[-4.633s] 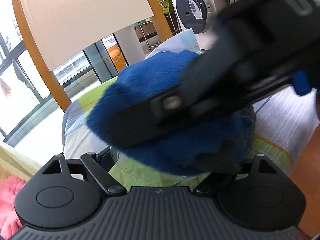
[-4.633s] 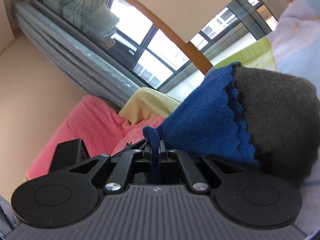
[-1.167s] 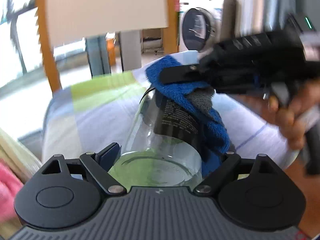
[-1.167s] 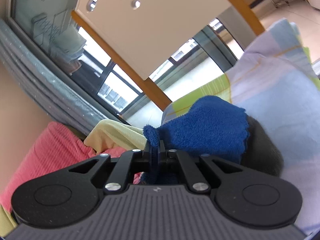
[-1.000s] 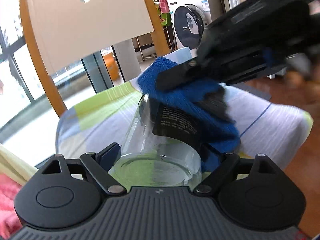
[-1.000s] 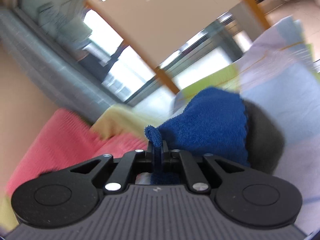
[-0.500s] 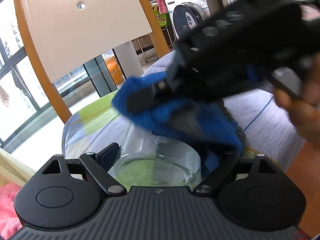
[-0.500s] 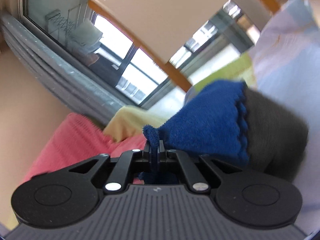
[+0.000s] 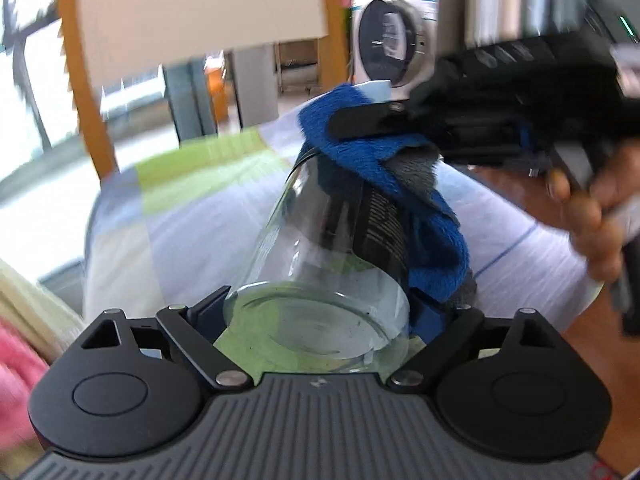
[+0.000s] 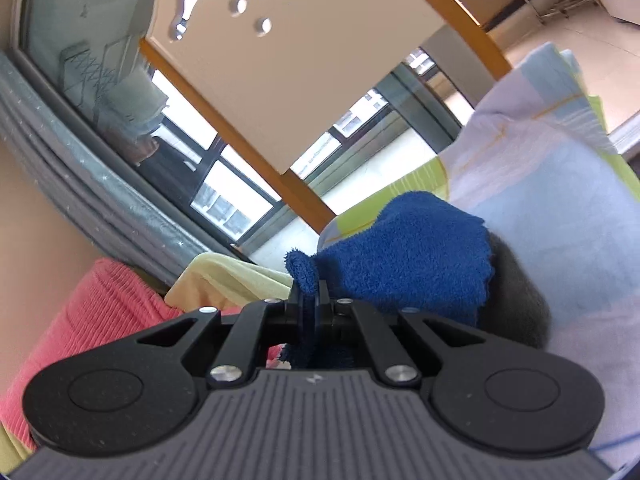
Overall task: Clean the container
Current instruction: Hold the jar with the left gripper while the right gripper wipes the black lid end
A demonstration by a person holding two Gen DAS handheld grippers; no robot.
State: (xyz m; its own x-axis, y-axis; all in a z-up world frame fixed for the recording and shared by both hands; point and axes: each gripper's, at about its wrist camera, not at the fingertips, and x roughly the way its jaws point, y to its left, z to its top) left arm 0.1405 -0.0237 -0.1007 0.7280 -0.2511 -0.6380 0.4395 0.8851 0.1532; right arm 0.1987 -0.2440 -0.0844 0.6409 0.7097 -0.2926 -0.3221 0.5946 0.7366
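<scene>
Spreading under everything, a checked cloth [image 9: 192, 208] cushions the work. Above it the glass container [image 9: 320, 264] is gripped at its base by the left gripper [image 9: 320, 316], whose jaws are easing apart, so the rim is offered to the blue cloth [image 9: 368, 152], pinched tight by the right gripper [image 10: 310, 296].
</scene>
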